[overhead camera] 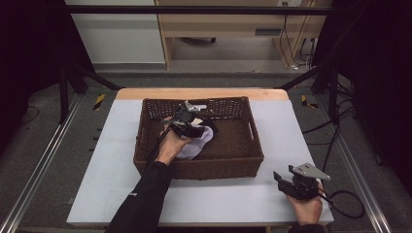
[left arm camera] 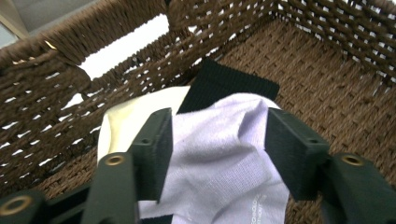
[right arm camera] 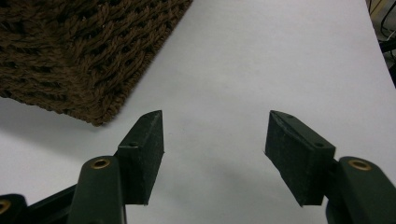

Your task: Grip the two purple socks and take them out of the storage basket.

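A brown woven basket stands mid-table. Inside it lie a lavender sock, a black cloth and a cream cloth. My left gripper reaches into the basket, held in a hand. In the left gripper view it is open, with the lavender sock lying between and under its jaws and the black cloth just beyond. My right gripper rests near the table's front right. It is open with only the white tabletop between its jaws.
The basket's corner lies just ahead-left of my right gripper. The basket has handle cut-outs in its woven walls. White table surface spreads on both sides of the basket. A cable trails at the front right edge.
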### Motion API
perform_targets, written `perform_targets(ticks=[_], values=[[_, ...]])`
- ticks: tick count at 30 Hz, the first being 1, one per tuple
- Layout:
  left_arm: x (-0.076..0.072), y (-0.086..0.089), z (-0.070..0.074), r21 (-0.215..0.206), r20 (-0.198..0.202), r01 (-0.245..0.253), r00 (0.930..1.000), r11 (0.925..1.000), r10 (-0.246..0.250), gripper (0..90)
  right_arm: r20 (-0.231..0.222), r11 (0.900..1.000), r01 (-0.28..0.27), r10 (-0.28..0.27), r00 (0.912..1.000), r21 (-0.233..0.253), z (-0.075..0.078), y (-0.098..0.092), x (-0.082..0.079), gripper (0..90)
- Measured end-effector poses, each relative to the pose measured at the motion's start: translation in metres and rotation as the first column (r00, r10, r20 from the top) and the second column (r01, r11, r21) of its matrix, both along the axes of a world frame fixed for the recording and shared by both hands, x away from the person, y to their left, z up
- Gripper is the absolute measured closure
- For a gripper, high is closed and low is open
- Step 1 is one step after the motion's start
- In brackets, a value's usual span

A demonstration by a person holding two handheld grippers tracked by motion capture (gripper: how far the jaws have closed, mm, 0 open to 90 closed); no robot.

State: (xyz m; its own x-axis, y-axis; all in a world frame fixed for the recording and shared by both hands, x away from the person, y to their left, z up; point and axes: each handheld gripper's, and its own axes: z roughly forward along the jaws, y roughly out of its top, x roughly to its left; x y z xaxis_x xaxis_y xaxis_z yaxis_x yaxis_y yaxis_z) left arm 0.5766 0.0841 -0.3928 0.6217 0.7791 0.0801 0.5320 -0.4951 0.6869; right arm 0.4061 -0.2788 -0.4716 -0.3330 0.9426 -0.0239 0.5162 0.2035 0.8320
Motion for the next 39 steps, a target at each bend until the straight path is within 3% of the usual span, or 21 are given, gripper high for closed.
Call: perform_targets(ticks=[3,5,11,16,17,19,21,23,27,30,34,39], values=[[0.002,0.0,-0.002,0.016,-0.029,-0.003,0.9996,0.9999,0.004,55.6,-0.001,1.0,0.0,0.0,1.0,0.0,0.0,0.0,0.0,37.4],[0.004,0.001,-0.003,0.008,-0.051,-0.003,0.9987,1.0,0.003,58.9,-0.002,1.0,0.001,-0.001,1.0,0.0,0.0,0.0,0.0,37.4],[0.006,0.002,-0.005,0.007,-0.104,0.0,0.9946,1.0,0.0,84.6,0.005,1.0,-0.003,0.003,1.0,-0.004,0.0,-0.001,0.0,37.7],[0.005,0.005,-0.002,-0.025,-0.079,-0.017,0.9967,0.9996,0.015,82.4,0.008,1.0,-0.001,0.001,1.0,-0.005,0.0,-0.001,0.0,37.7],[0.005,0.006,-0.001,-0.039,-0.063,-0.022,0.9978,0.999,0.019,77.3,0.008,1.0,-0.001,0.001,1.0,-0.005,0.0,-0.001,-0.001,37.7],[0.005,0.006,0.0,-0.055,-0.041,-0.037,0.9986,0.9978,0.035,57.0,0.009,1.0,-0.001,0.001,1.0,-0.005,0.0,-0.001,0.0,37.7],[0.007,0.005,-0.002,-0.061,-0.037,-0.032,0.9989,0.9976,0.029,44.1,0.006,1.0,0.0,0.0,1.0,-0.005,0.0,-0.001,0.0,37.7],[0.009,0.004,-0.003,-0.055,-0.035,-0.031,0.999,0.998,0.029,43.3,0.007,1.0,-0.002,0.002,1.0,-0.006,0.0,-0.001,0.0,37.7],[0.012,0.002,-0.007,-0.023,-0.071,-0.019,0.9973,0.9996,0.017,53.9,0.0,1.0,0.0,0.0,1.0,-0.002,0.0,0.0,0.0,37.8],[0.012,0.002,-0.006,-0.027,-0.088,-0.02,0.996,0.9994,0.018,77.1,0.006,1.0,-0.003,0.003,1.0,-0.005,0.0,-0.001,0.0,38.1],[0.01,0.005,-0.004,-0.033,-0.106,-0.03,0.994,0.999,0.026,84.9,0.008,1.0,-0.002,0.002,1.0,-0.004,0.0,-0.002,-0.001,38.1],[0.001,0.013,0.007,-0.086,-0.047,-0.028,0.9986,0.9959,0.024,85.7,0.009,1.0,0.002,-0.002,1.0,-0.004,0.0,-0.003,-0.001,38.3]])
